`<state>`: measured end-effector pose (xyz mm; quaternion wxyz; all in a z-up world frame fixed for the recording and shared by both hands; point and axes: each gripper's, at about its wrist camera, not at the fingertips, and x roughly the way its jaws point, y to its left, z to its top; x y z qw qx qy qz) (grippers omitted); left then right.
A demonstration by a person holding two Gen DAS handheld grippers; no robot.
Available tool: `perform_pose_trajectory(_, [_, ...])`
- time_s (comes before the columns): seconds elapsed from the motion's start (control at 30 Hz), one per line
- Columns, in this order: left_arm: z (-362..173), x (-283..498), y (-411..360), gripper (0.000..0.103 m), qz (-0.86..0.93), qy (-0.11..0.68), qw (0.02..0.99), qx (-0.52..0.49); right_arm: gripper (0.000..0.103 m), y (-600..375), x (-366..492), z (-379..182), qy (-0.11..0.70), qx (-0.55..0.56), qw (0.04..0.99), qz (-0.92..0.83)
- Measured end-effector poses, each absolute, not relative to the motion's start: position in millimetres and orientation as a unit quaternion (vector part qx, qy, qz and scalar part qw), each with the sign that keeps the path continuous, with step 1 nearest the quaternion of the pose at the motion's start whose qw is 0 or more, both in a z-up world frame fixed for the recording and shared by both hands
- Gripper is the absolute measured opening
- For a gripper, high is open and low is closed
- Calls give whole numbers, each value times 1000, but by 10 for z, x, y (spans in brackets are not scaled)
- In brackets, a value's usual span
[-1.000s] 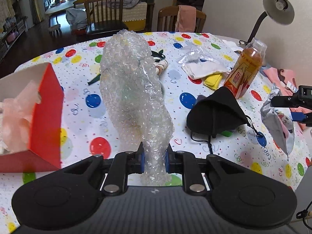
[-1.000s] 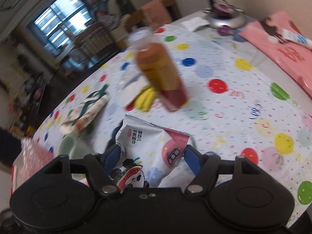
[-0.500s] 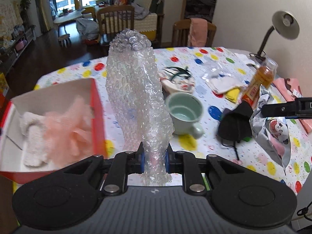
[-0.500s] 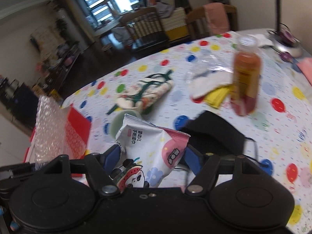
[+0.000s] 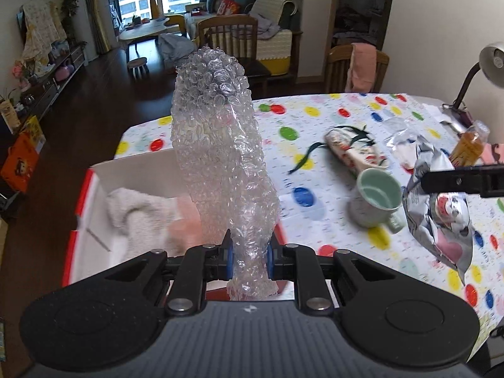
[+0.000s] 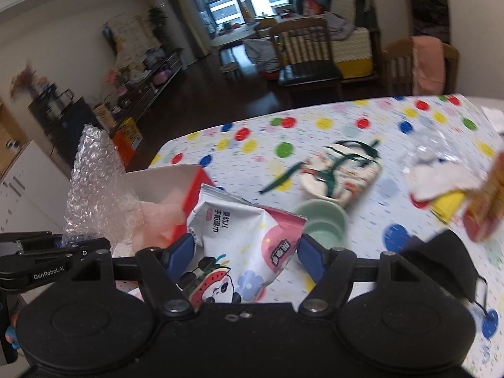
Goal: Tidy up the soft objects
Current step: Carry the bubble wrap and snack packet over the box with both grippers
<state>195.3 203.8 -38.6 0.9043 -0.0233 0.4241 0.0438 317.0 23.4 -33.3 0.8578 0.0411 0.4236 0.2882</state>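
My left gripper (image 5: pixel 249 260) is shut on a roll of clear bubble wrap (image 5: pixel 220 163) that stands upright over the near edge of a red and white box (image 5: pixel 91 186). The box holds a white fluffy cloth (image 5: pixel 135 214) and a pink soft thing (image 5: pixel 186 226). My right gripper (image 6: pixel 245 252) is shut on a white and pink wipes packet (image 6: pixel 242 245), held above the table to the right of the box (image 6: pixel 192 189). The packet also shows in the left wrist view (image 5: pixel 438 211). The bubble wrap shows at the left of the right wrist view (image 6: pixel 94 189).
On the polka-dot tablecloth (image 5: pixel 315 170) lie a mint green cup (image 5: pixel 376 198), a patterned pouch with green ribbon (image 5: pixel 352 151), a black face mask (image 6: pixel 441 261), an orange drink bottle (image 5: pixel 469 145), a clear bag with white cloth (image 6: pixel 441 173) and a desk lamp (image 5: pixel 491 63). Chairs (image 5: pixel 226 37) stand behind.
Both grippers have swung left toward the box, each keeping its hold. The left one now carries the bubble wrap over the box's near edge; the packet has come closer to the box.
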Motion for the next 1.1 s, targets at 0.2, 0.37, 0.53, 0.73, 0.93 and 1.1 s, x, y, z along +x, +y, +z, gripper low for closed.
perform_pose_trajectory(0.2, [-442,1906,2395,18,58,440,896,-11,72,735,3168,-375,426,19,849,311])
perform_pose_trajectory(0.37, [-537,1924,2682,18,74,455,888,1,72,1141,3190,-420,425,0,846,323])
perform_pose_trajectory(0.53, [-654,1991,2916,18,86,473,876,29,72,1555,3225,-439,413,-29,847,332])
perform_pose_trajectory(0.73, [-797,2170,3092,18,85,499,859,77,72,1966,3317,-520,408,-54,844,342])
perform_pose_trajectory(0.93, [-1006,2378,3147,18,71,527,842,86,72,2249,3440,-689,415,-69,841,339])
perform_pose_trajectory(1.1, [-1247,2520,3189,18,64,556,825,80,72,2420,3491,-854,426,-91,836,334])
